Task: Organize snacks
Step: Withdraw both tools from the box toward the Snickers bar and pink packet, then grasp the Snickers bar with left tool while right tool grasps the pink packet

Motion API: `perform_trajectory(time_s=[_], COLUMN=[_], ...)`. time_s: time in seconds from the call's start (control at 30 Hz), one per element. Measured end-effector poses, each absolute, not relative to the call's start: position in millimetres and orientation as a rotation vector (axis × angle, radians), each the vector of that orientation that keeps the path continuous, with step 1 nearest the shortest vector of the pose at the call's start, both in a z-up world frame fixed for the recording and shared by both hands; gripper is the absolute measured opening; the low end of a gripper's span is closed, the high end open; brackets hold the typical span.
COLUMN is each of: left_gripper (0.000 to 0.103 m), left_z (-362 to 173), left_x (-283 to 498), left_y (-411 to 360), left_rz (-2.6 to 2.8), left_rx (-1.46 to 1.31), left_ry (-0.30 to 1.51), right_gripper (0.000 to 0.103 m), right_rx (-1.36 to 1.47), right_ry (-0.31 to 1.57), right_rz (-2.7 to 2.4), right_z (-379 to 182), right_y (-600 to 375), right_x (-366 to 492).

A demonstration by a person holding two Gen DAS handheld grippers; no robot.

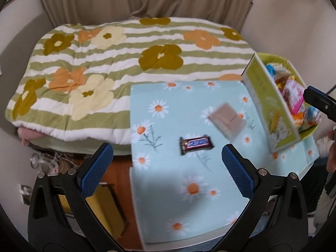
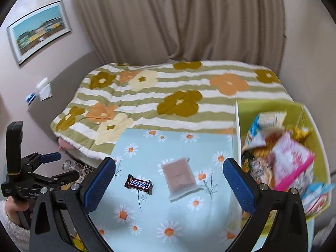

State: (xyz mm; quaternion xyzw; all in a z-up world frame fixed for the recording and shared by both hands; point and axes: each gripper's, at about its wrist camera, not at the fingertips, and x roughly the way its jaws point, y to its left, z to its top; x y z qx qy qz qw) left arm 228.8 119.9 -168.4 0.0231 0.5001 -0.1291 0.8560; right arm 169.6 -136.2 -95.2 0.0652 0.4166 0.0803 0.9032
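Observation:
A Snickers bar [image 1: 196, 143] lies on the daisy-print tablecloth [image 1: 168, 178]; it also shows in the right wrist view [image 2: 139, 184]. A brown flat packet [image 1: 227, 119] lies to its right, also in the right wrist view [image 2: 180, 174]. A green box [image 1: 271, 105] at the table's right holds several snack packs [image 2: 289, 163]. My left gripper [image 1: 168, 168] is open and empty above the table's near side. My right gripper [image 2: 169, 178] is open and empty above the two loose snacks. The left gripper also shows in the right wrist view [image 2: 56, 166].
A bed with a striped flower quilt [image 1: 126, 63] lies behind the table, curtains [image 2: 178, 21] beyond it. A yellow object [image 1: 107, 210] and cables [image 1: 52, 163] are on the floor at the left. A picture [image 2: 40, 31] hangs on the left wall.

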Motion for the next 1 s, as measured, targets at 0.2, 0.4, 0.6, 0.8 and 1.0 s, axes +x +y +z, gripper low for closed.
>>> perform_trajectory(time_s=[0.2, 0.4, 0.6, 0.8, 1.0], left_gripper=[0.102, 0.102, 0.102, 0.097, 0.084], left_z=[-211.0, -256.7, -285.2, -303.9, -318.1], left_x=[247.9, 260.6, 275.9, 284.6, 286.0], left_y=[117.1, 80.5, 49.0, 26.1, 9.3], left_rz=[-0.36, -0.476, -0.573, -0.691, -0.836], left_rx=[0.034, 0.138, 0.304, 0.445, 0.605], left_ry=[1.125, 1.16, 1.143, 1.128, 1.14], right_gripper=[0.102, 0.102, 0.102, 0.102, 0.102], right_rx=[0.158, 0.132, 0.029, 0.033, 0.038], right_ry=[0.934, 0.977, 1.002, 1.038, 1.066], right_rz=[0.091, 0.117, 0.195, 0.205, 0.212], right_z=[-137.4, -176.3, -210.0, -240.7, -253.5], right_y=[-133.3, -128.7, -114.5, -119.5, -123.3], right_x=[172.1, 186.0, 206.6, 226.8, 234.9])
